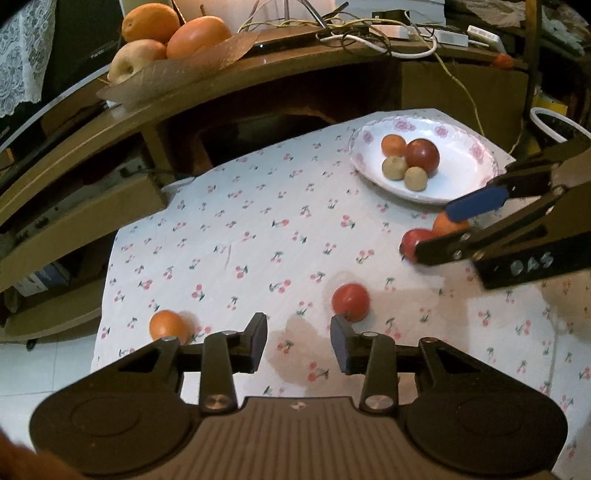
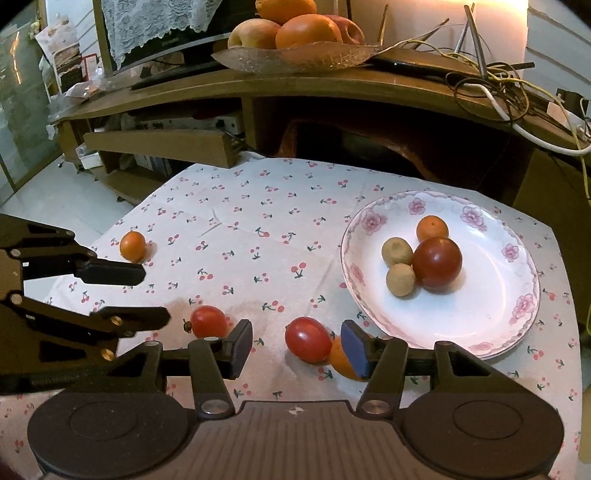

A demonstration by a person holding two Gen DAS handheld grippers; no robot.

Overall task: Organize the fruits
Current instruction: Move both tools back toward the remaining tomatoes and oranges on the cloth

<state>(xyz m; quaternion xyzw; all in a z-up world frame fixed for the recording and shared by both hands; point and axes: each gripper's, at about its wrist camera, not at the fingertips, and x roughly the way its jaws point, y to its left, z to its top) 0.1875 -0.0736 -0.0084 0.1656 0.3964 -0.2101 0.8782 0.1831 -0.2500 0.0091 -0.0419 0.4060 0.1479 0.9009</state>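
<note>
Right wrist view: right gripper jaws apart, nothing clamped, hovering low over the cherry-print tablecloth. Between its fingers sits a red tomato, touching a small orange that is partly hidden behind the blue-padded right finger; whether that pad touches the orange, cannot tell. Just left of the left finger, a second red tomato with a stem stub. Left gripper comes in from the left edge, jaws apart, empty, its tips near that second tomato. Beyond the left gripper's upper finger, a lone orange on the cloth. Ahead and right of the right gripper, the floral plate holds a big red tomato, a small orange and two tan round fruits, all bunched and touching. Left wrist view: second tomato just ahead of the right finger, lone orange by the left finger. Far back, wooden shelf with a tray of large oranges and apples.
</note>
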